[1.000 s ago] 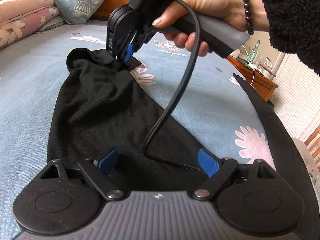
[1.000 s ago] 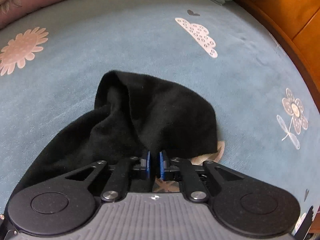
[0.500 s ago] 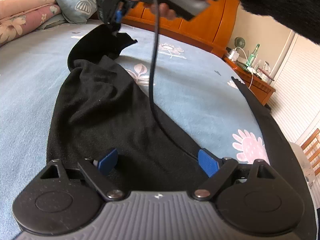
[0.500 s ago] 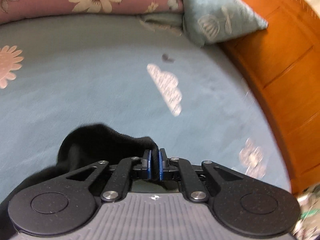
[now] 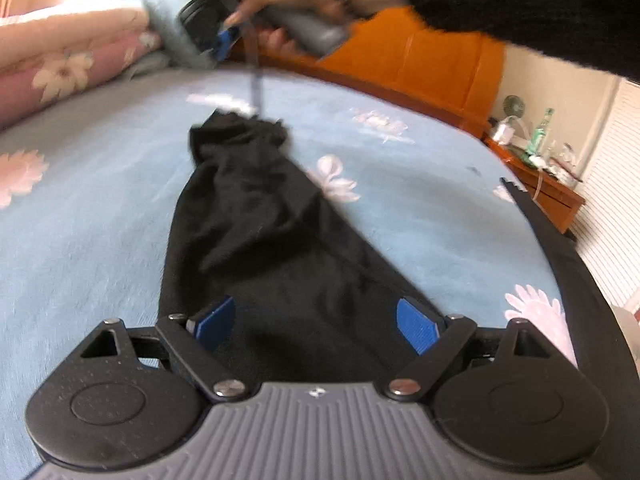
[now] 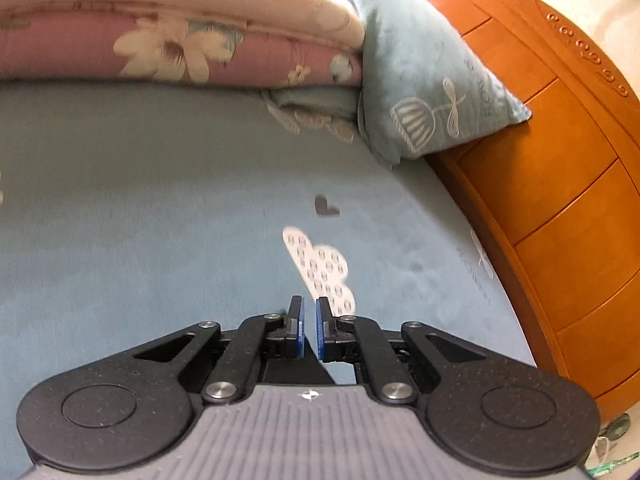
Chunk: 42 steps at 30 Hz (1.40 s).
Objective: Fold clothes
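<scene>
Left wrist view: left gripper [image 5: 316, 326] gapes over the black garment [image 5: 264, 248] at centre; right gripper [image 6: 308, 330] pinched together, seemingly empty — spreading done, next grasp an edge.

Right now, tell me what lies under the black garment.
The black garment lies stretched out on the blue flowered bedsheet, which shows all around it. One pale flower print peeks out at its right edge. Whatever sits directly beneath the cloth is covered.
</scene>
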Tool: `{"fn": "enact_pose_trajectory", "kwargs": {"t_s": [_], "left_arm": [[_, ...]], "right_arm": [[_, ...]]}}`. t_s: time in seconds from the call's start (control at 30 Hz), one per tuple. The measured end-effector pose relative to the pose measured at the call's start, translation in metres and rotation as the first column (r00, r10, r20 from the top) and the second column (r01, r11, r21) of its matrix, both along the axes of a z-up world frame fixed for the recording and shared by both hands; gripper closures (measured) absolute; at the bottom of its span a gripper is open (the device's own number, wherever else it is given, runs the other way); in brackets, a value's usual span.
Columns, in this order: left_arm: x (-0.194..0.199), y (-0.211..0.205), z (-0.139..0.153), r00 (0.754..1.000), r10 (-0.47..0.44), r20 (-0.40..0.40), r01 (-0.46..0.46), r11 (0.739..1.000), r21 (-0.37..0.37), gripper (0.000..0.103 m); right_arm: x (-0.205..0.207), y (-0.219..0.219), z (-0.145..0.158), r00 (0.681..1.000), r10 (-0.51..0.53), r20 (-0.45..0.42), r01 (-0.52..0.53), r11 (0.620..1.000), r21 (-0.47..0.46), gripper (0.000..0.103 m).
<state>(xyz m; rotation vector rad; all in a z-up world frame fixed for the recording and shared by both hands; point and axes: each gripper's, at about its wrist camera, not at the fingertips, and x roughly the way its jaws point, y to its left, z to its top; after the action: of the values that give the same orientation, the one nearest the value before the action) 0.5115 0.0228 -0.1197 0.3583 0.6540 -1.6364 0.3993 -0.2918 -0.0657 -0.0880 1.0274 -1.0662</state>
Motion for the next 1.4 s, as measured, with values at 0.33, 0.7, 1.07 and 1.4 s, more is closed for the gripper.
{"fn": "enact_pose_trajectory", "kwargs": {"t_s": [0.33,0.7,1.07,1.4], "left_arm": [[0.04,0.001,0.013,0.984,0.175,-0.017,-0.172,0.977,0.126,0.016],[0.053,0.004,0.017,0.935,0.327,0.138,-0.347,0.926,0.151,0.025],[0.02,0.001,0.013,0.996,0.064,0.068,-0.071,0.992,0.107,0.02],[0.016,-0.007,0.0,0.992,0.066,0.112,-0.087,0.975,0.202,0.013]], "right_arm": [[-0.024,0.026,0.003,0.988,0.005,0.157,-0.057,0.944,0.325,0.069],[-0.045,0.072,0.005,0.978,0.01,0.209,-0.101,0.899,0.426,0.066],[-0.026,0.043,-0.038,0.971,-0.148,0.186,0.037,0.867,0.498,0.066],[-0.014,0.026,-0.031,0.946,-0.158,0.283,0.015,0.894,0.448,0.101]]}}
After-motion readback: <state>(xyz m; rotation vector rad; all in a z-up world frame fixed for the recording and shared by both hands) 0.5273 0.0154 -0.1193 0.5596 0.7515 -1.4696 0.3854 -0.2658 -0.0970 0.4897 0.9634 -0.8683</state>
